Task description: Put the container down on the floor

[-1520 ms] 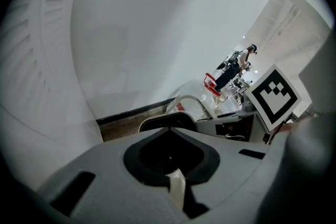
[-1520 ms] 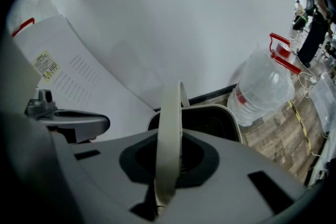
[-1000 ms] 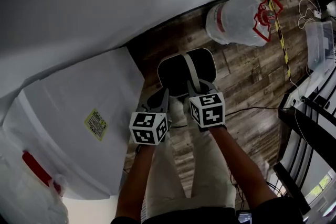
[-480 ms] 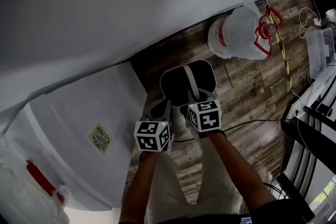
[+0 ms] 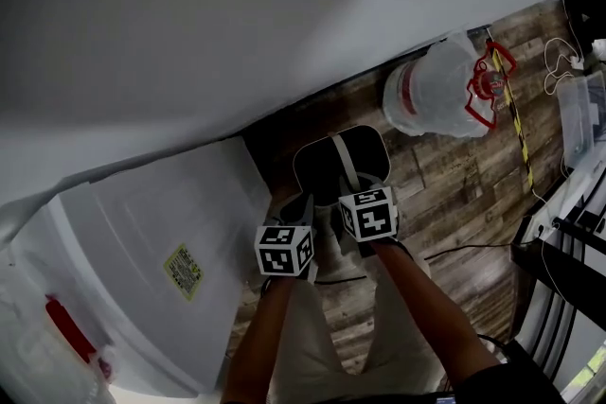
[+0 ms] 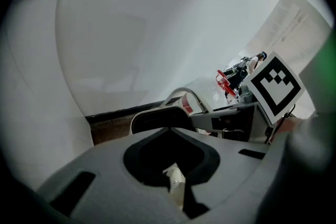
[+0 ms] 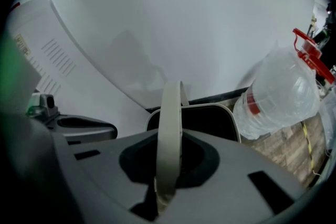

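The container (image 5: 324, 167) is a dark bin with a pale rim and a pale hoop handle (image 5: 347, 162). It hangs over the wooden floor, close to the white wall. My right gripper (image 5: 354, 183) is shut on the top of that handle (image 7: 170, 134), and the bin's rim (image 7: 231, 115) shows just beyond the jaws. My left gripper (image 5: 301, 206) is level with it on the left, jaws together, not touching the bin (image 6: 156, 121). A small pale scrap sits at the left gripper's (image 6: 176, 191) jaw line.
A clear water jug (image 5: 437, 92) with a red handle lies on the floor right of the bin. A large white appliance (image 5: 142, 241) with a yellow label stands at the left. A clear box (image 5: 581, 105), black rack (image 5: 568, 246) and cable (image 5: 454, 251) are at the right.
Both grippers and the bin look smaller and farther from the head camera, lower toward the floor. The right gripper's hold on the handle is unchanged.
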The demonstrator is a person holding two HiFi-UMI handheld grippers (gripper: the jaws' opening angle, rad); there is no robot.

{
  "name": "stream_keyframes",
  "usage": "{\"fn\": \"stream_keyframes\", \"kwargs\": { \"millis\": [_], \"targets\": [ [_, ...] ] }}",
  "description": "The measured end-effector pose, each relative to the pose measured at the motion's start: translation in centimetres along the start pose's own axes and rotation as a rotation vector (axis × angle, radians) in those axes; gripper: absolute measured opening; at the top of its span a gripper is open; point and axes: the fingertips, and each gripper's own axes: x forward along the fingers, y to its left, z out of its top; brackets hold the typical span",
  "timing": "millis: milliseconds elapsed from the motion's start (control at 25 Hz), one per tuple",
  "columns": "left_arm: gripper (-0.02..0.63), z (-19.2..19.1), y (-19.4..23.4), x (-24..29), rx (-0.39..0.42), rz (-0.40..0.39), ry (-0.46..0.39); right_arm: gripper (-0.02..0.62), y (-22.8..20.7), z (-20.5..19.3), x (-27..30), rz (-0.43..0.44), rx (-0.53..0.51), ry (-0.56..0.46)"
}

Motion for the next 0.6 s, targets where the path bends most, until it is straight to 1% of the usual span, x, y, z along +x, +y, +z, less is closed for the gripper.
{"fn": "stream_keyframes", "kwargs": {
  "millis": [240,600],
  "targets": [
    [0.017,-0.1,1.2,1.4,-0.019,0.015,-0.017,0.034,-0.5,0.3,1.9,0.002,-0.012,0.002],
    [0.017,0.1,2.7,3.3,-0.010,0.032,-0.027,0.034,-1.3,0.4,4.4,0.007,-0.003,0.006]
  ]
}}
